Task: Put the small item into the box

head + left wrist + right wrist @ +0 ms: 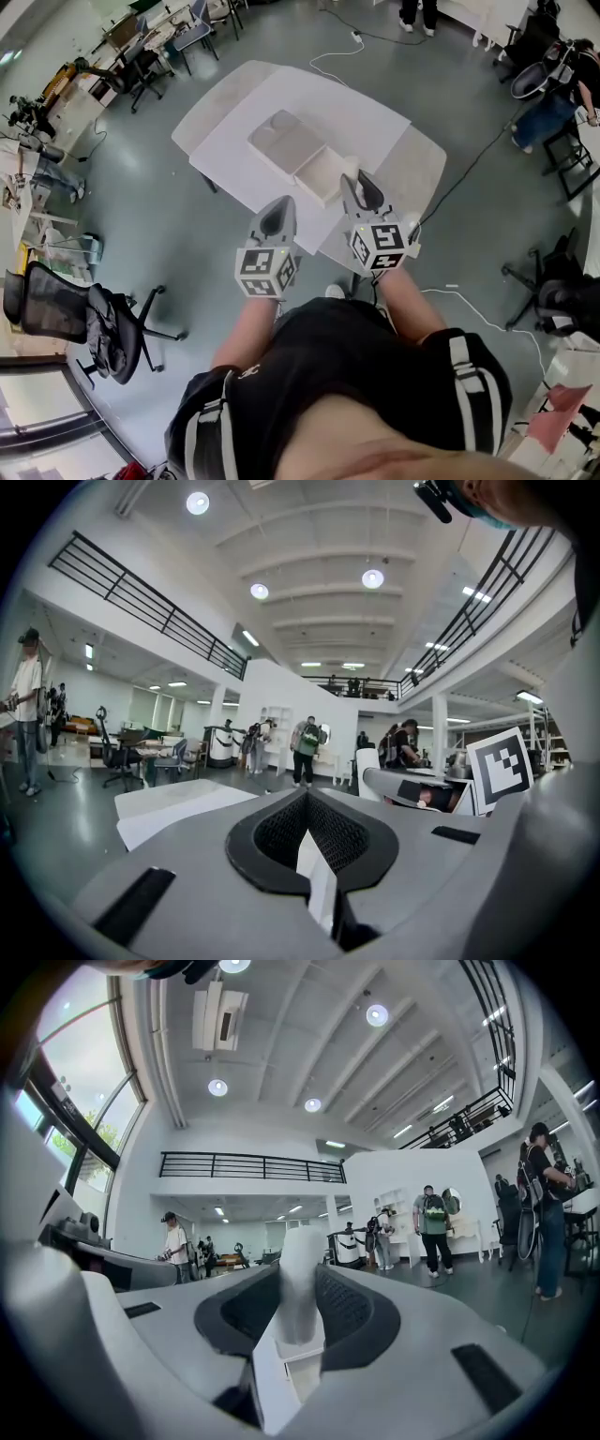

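The small item point(300, 1274) is a smooth, matte white piece with a rounded, dome-like end, longer than it is wide. It is off the tabletop, pinched between the black, mesh-textured pads of the right claw point(352, 183), which is clenched on its lower part. In the right gripper view its long axis runs along the slot between the jaws. The rounded end points away from the camera and stands clear above the jaw tips. What the lower end looks like is hidden by the jaws.

In the head view the item itself cannot be made out. The right claw's tip lies at the near corner of the box point(298, 150), a shallow, pale cream rectangular carton lying open, its flat lid folded out beside the tray. The box sits on a white sheet over a round-cornered, pale tabletop point(380, 122).

The left claw point(306, 801), grey moulded plastic with the same mesh pads, is clenched on nothing, its tips meeting. It is held beside the right one, near the tabletop's near edge.
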